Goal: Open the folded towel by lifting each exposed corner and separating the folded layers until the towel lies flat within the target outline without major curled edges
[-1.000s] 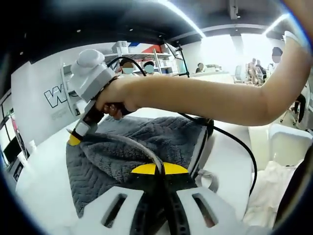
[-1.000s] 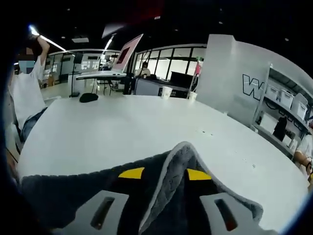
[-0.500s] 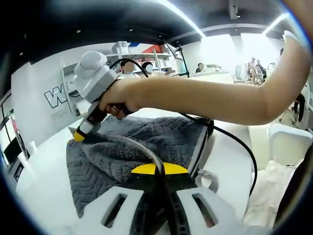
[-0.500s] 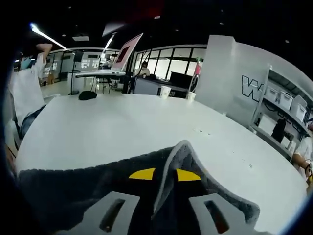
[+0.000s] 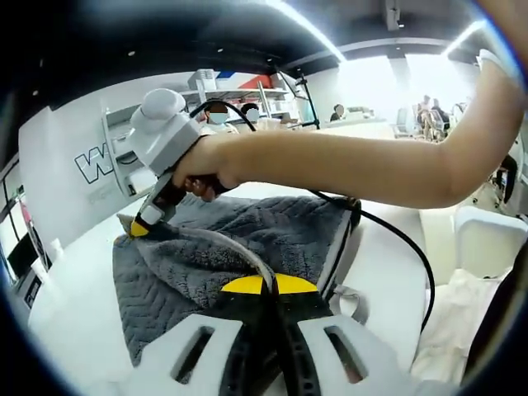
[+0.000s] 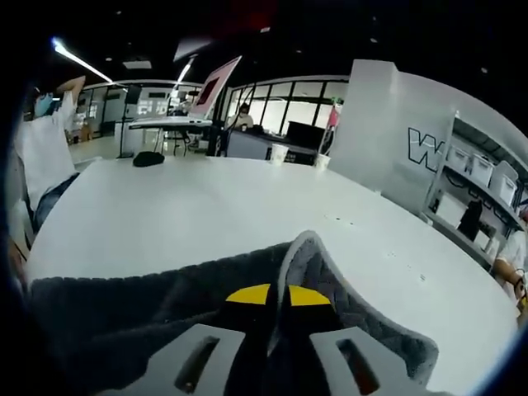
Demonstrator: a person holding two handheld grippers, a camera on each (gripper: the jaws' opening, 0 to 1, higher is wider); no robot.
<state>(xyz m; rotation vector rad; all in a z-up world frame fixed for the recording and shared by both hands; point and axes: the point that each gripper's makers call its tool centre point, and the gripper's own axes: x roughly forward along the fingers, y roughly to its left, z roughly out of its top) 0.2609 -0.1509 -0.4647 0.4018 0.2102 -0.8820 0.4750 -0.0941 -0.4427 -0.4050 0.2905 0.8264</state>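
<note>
Nearest the lens of the left gripper view, the left gripper (image 5: 269, 285) stood with its two yellow-tipped jaws pressed together, a raised fold of the grey towel (image 5: 247, 239) pinched between them. Beyond the jaws, the towel's chevron-textured pile spread over the white table (image 5: 66, 313), still doubled on itself, with a pale edge band running along its right side. A black cable (image 5: 396, 239) curved across the table past that edge. Farther on, at the towel's far left corner, the right gripper (image 5: 140, 228) came down at a slant, its yellow tip touching the cloth, gripped by the person's hand (image 5: 202, 165) with the bare forearm reaching across the view from the right. Behind it stood a white wall with shelving and, farther back, people in a bright room.

Close to the lens of the right gripper view, the right gripper (image 6: 268, 294) had its jaws drawn together on an upstanding ridge of the towel (image 6: 330, 297), whose light edge band arched up just past the yellow tips. Dark pile lay to either side. Past it stretched the bare white tabletop, with a small dark object (image 6: 148, 159) near its far edge, then desks, windows and a person at the far left.
</note>
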